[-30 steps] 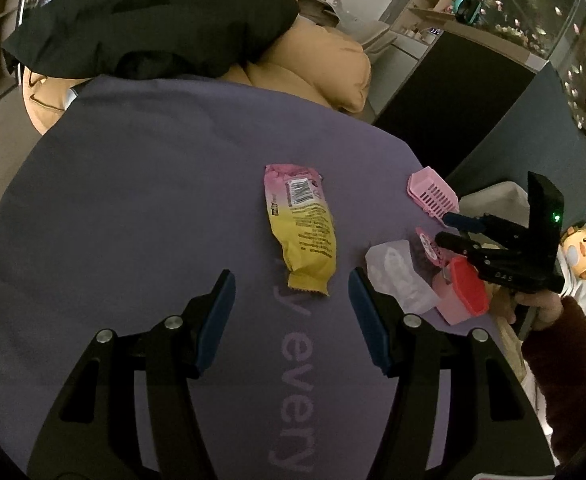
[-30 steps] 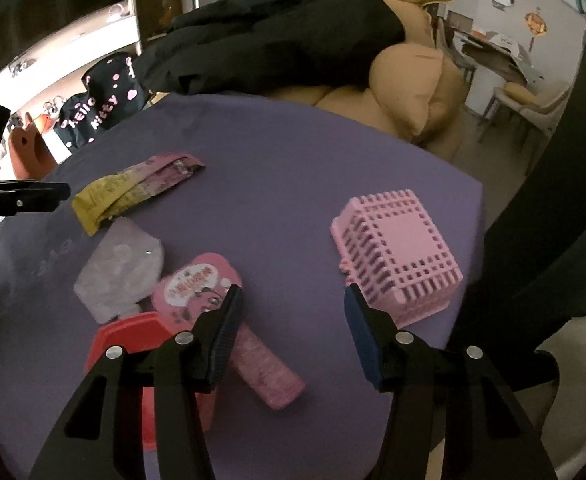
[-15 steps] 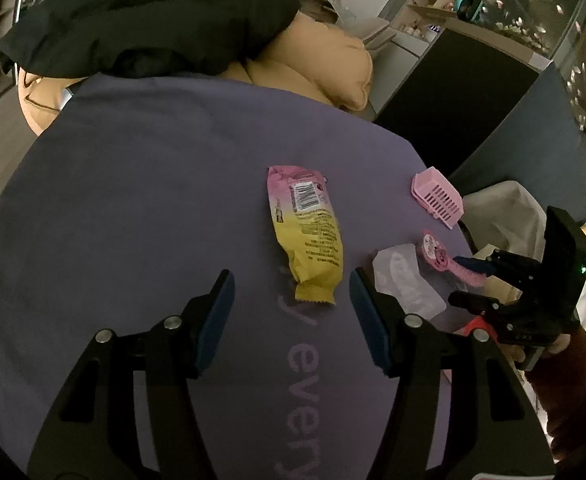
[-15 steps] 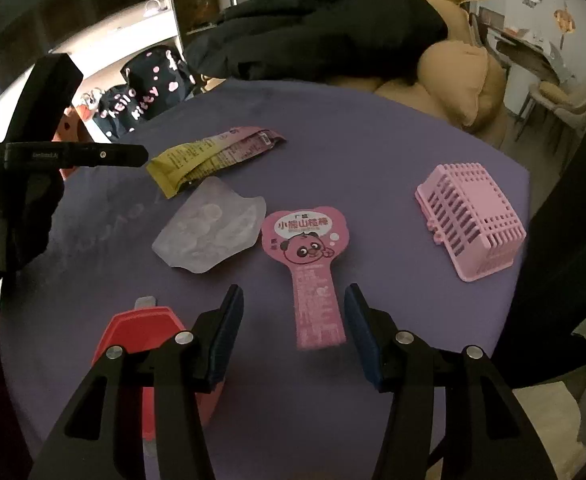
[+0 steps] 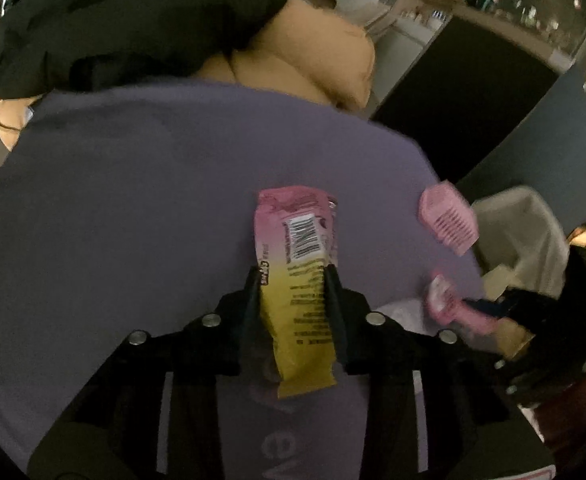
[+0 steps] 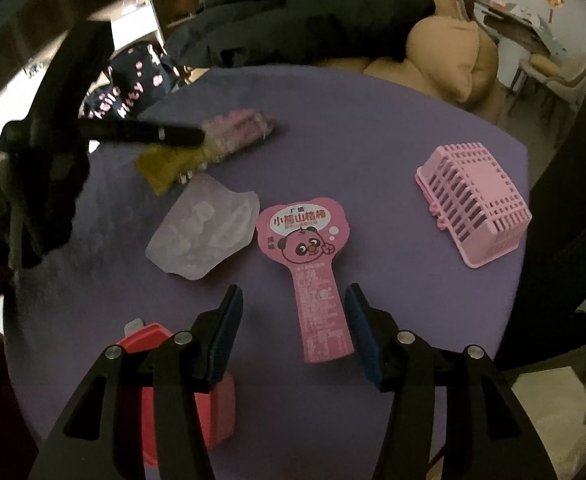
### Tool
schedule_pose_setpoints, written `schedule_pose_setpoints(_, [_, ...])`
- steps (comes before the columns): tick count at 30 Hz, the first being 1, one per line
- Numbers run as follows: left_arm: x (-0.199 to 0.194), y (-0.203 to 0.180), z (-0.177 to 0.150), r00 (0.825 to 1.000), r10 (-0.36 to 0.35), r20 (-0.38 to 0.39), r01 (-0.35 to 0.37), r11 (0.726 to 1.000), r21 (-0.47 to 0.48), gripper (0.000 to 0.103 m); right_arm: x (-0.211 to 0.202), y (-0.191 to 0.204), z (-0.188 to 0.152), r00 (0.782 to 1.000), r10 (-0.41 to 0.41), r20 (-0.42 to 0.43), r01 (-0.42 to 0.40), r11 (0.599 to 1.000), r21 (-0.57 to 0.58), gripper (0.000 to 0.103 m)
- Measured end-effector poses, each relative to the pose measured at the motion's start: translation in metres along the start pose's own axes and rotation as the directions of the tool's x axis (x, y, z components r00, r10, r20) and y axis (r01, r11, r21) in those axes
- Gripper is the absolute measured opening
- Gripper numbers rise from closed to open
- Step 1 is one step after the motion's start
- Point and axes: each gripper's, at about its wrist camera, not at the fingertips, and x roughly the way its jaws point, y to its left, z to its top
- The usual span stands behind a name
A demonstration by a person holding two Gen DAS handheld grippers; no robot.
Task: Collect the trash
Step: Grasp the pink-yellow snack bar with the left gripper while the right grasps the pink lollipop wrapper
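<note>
both views are dim and the left wrist view is smeared, so small print is unreadable and the right gripper shows there only as a dark blur at the right edge over a pale bag-lined bin cut off by the frame. the left gripper has its fingers pinched onto the yellow-and-pink wrapper, a long crinkly foil sachet with a barcode; its pink far end sticks out beyond the tips and its yellow near end hangs back between the arms. from the right wrist view the same wrapper is blurred and half hidden behind a black finger of the left gripper, far left on the round purple cloth-covered counter. the right gripper hovers with fingers spread wide, holding nothing, the narrow stem of the paddle-shaped pink bear lid lying between them. a crumpled translucent film lies just left of it, a pink slatted plastic basket upside down well to the right, and a red box near left, mostly hidden by the fingers.
</note>
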Motion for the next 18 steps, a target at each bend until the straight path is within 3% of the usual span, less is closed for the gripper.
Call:
schedule_pose_setpoints(3, [-0.017,0.004,0.008,0.999,0.016,0.043,-0.017,1.0,0.013,0.027,0.0,0.008,0.007,0.998,-0.066,0.018,0.067,0.995,-0.071,0.05])
schedule_pose_setpoints(11, [-0.038,0.029,0.0,0.999,-0.005,0.053,0.01,0.997,-0.079,0.027,0.017,-0.001,0.027,1.0,0.026,-0.006,-0.026,0.999,-0.022,0.047])
schedule_pose_setpoints(18, [-0.037,0.033,-0.029,1.0,-0.021,0.004,0.021,0.996,-0.091,0.027,-0.014,-0.006,0.023,0.998,-0.025,0.057,0.022,0.998,0.056,0.046])
